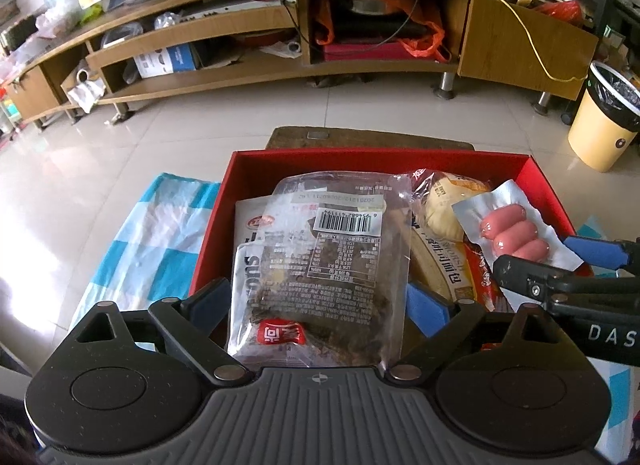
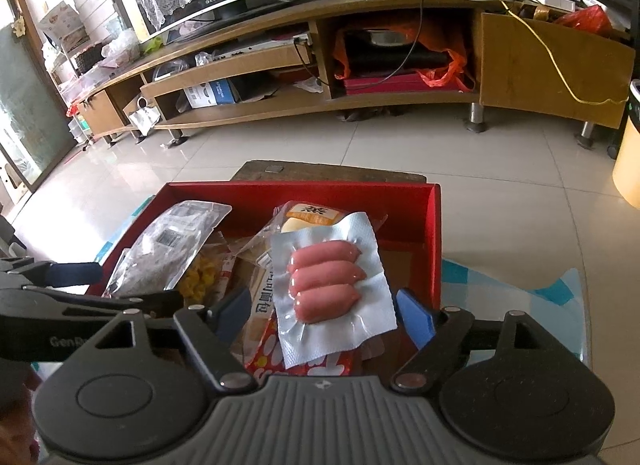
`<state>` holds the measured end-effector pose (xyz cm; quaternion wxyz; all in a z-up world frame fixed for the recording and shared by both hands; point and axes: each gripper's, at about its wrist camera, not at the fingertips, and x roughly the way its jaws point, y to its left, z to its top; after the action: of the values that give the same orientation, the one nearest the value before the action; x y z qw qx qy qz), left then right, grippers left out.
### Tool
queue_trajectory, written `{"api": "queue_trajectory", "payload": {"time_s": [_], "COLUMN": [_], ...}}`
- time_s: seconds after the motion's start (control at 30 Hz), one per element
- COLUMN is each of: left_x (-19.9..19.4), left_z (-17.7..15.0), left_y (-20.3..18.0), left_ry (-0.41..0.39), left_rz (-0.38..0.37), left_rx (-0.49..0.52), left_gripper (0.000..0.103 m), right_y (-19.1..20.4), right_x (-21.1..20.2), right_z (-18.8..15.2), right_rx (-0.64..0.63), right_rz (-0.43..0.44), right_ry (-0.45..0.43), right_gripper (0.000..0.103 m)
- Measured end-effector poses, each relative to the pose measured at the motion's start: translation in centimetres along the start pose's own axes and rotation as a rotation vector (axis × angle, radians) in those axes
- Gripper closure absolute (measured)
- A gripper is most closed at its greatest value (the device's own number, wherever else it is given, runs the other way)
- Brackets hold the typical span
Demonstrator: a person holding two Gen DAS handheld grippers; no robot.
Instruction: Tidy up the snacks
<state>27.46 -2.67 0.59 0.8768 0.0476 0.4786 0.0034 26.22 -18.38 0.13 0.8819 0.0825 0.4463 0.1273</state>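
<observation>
**Both packets over the red box, fingers spread wide**

Judging by how things lie, the step in hand is letting two snacks drop into the red box (image 1: 532,181). To do it well, each gripper should keep its fingers clear of the wrapper edges and draw back without snagging the film, so the packets settle flat on the pile, not propped against a wall.

The left gripper (image 1: 320,299) has its fingers apart, one at each side of the dark snack packet (image 1: 320,257); the pads do not seem to press on it. That packet is clear film over a dark brown filling, with a barcode label and a red logo at its 6 o'clock end.

The right gripper (image 2: 324,315) also stands open around the sausage packet (image 2: 332,289), which lies in the box on other wrappers. It holds three pink sausages side by side in crinkled white film, its long edge running from 12 to 6 o'clock.
</observation>
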Motion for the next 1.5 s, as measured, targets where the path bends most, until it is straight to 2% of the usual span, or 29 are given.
{"api": "queue_trajectory", "payload": {"time_s": [0.47, 0.7, 1.03, 1.5], "left_x": [-0.1, -1.6, -3.5, -5.2], "left_z": [0.3, 0.0, -1.1, -4.3], "left_y": [0.4, 1.1, 1.2, 0.5], "left_ry": [-0.009, -0.031, -0.050, -0.028], "left_rz": [0.014, 0.016, 0.020, -0.009], "left_rx": [-0.014, -0.041, -0.048, -0.048], "left_gripper": [0.003, 0.001, 0.000, 0.000], "right_y": [-0.1, 0.3, 0.5, 1.3], "right_x": [-0.5, -2.0, -3.9, -6.3], "right_z": [0.1, -0.1, -1.1, -3.9], "right_rx": [0.008, 0.013, 0.016, 0.039], "right_rz": [-0.005, -0.004, -0.006, 0.009], "right_ry": [-0.012, -0.038, -0.046, -0.039], "right_gripper": [0.024, 0.023, 0.023, 0.022]}}
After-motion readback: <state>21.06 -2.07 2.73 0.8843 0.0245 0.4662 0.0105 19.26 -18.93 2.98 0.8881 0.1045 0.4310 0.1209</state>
